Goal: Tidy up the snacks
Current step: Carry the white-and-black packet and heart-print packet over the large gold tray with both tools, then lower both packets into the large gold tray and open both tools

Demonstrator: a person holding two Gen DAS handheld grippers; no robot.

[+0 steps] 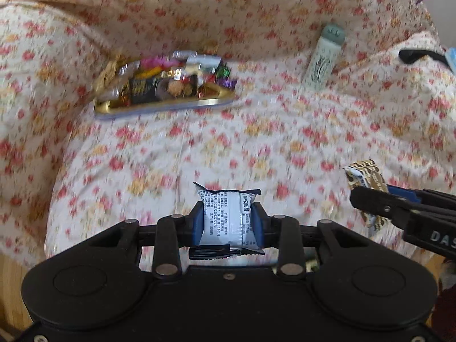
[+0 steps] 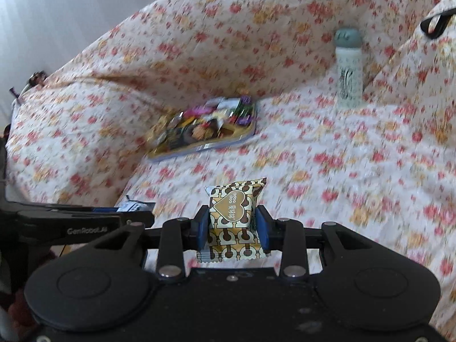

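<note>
My left gripper [image 1: 228, 213] is shut on a silver snack packet [image 1: 228, 216] with black ends and small print, held upright between the blue pads. My right gripper [image 2: 233, 213] is shut on a gold and brown snack packet [image 2: 232, 213] with a heart on it. Each gripper shows in the other's view: the right gripper [image 1: 362, 196] with its gold packet [image 1: 366, 176] at the right, the left gripper [image 2: 142, 211] with its silver packet [image 2: 134, 205] at the left. A gold tray [image 1: 171, 105] heaped with several wrapped snacks lies ahead on the floral cloth; the tray [image 2: 205, 148] also appears in the right wrist view.
A floral cloth [image 1: 256, 142] covers a sofa-like seat and its raised back. A pale bottle with a grey-green cap [image 1: 323, 57] leans at the seat's back right; the bottle [image 2: 349, 77] is right of the tray. A black strap [image 1: 421, 55] lies at far right.
</note>
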